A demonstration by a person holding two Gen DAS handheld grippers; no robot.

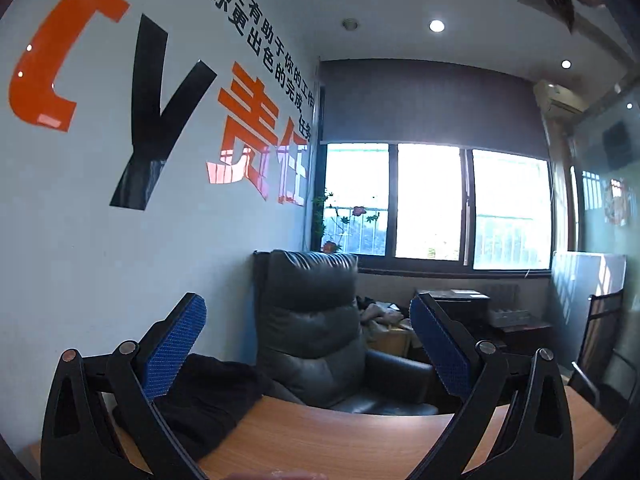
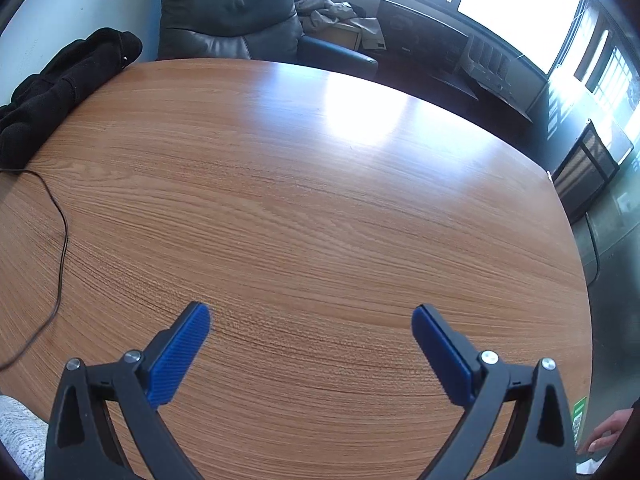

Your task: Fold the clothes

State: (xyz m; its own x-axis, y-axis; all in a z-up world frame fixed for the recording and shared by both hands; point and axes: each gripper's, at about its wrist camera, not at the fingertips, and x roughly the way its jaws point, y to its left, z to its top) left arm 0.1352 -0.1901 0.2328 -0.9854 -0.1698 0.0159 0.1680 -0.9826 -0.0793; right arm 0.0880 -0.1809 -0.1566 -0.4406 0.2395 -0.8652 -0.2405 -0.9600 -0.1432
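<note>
A black garment (image 2: 60, 88) lies bunched at the far left edge of the wooden table (image 2: 320, 200), against the wall. It also shows in the left wrist view (image 1: 208, 396), just beyond the left fingertip. My left gripper (image 1: 308, 344) is open and empty, raised and pointing level across the room. My right gripper (image 2: 312, 344) is open and empty, held above the bare near part of the table, far from the garment. A patterned white cloth (image 2: 20, 436) shows at the bottom left corner of the right wrist view.
A thin black cable (image 2: 60, 240) runs along the table's left side. A dark leather armchair (image 1: 316, 332) stands behind the table, with a pile of light clothes (image 2: 336, 12) on a cabinet beside it. A person's hand (image 2: 608, 432) rests at the table's right edge.
</note>
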